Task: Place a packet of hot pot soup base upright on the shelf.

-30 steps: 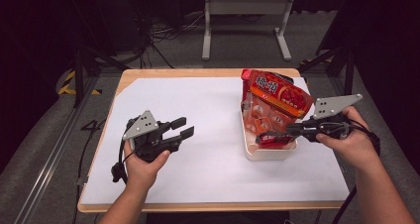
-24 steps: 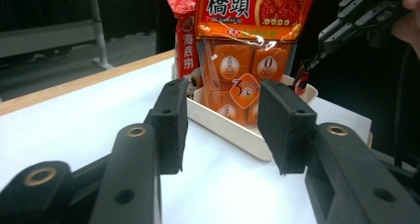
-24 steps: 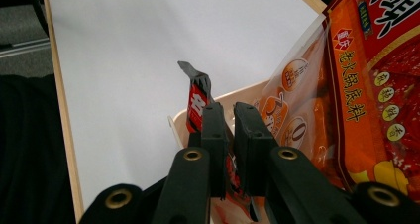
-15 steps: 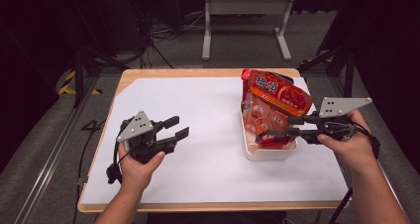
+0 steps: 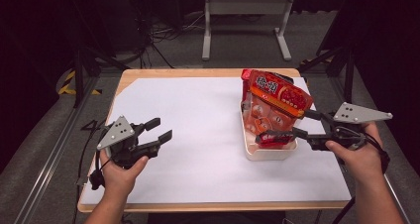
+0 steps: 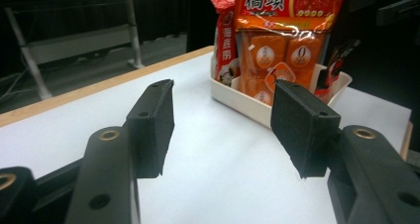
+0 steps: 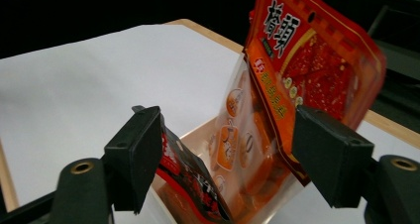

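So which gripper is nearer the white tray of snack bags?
Right. The right gripper reaches over the white tray, open around the bags; the left gripper hovers well across the table.

The tall orange pouch (image 6: pixel 289 16) standing in the white tray (image 6: pixel 257 107) bears the large white characters 橋頭 across its red top band, seen again slanting on the same pouch (image 7: pixel 302 60) in the right gripper view. Below that band, its clear front shows small orange packets, one marked "0". On the red pack (image 6: pixel 224 40) just left of the pouch, white vertical characters run down the edge, too small to read surely.
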Tool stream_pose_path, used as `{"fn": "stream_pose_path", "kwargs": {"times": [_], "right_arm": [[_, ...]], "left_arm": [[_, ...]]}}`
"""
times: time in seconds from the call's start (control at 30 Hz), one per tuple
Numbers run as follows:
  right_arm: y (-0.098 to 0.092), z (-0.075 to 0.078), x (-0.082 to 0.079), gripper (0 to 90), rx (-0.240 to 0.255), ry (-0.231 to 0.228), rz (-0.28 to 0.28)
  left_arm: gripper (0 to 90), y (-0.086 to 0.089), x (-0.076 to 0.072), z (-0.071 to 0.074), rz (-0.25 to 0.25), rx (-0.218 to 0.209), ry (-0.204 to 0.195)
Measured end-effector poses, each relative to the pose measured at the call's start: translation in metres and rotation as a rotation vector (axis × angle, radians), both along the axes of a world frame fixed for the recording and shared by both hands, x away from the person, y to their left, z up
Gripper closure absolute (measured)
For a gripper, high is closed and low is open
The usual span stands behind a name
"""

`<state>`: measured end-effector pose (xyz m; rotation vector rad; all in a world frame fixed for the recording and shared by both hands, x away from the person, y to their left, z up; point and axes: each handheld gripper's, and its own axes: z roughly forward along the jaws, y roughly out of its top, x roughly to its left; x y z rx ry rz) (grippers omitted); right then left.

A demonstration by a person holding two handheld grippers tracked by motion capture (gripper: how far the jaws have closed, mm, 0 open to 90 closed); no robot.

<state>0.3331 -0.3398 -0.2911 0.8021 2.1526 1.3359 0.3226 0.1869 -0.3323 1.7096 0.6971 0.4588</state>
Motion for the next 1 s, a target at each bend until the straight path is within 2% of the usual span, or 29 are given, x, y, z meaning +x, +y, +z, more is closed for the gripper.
{"fn": "stream_pose_path", "kwargs": {"times": [0.2,0.37,0.6,0.87,1.0], "right_arm": [[-0.009,-0.011,-0.004,27.4,0.031,-0.007,-0.041],[-0.015,-0.024,-0.005,26.9,0.024,-0.003,-0.096],[-0.021,-0.038,-0.007,25.8,0.044,-0.011,-0.152],[-0.021,-0.052,-0.008,25.3,0.052,-0.026,-0.160],[-0.022,-0.059,-0.006,25.3,0.055,-0.016,-0.159]], "left_arm": [[41.1,0.016,-0.008,-0.007,0.026,0.013,-0.004],[40.3,0.026,-0.014,-0.015,0.047,0.023,-0.008],[38.4,0.035,-0.017,-0.028,0.068,0.032,-0.001],[37.5,0.042,-0.018,-0.041,0.051,0.003,0.006],[37.1,0.042,-0.017,-0.046,0.052,0.012,0.013]]}}
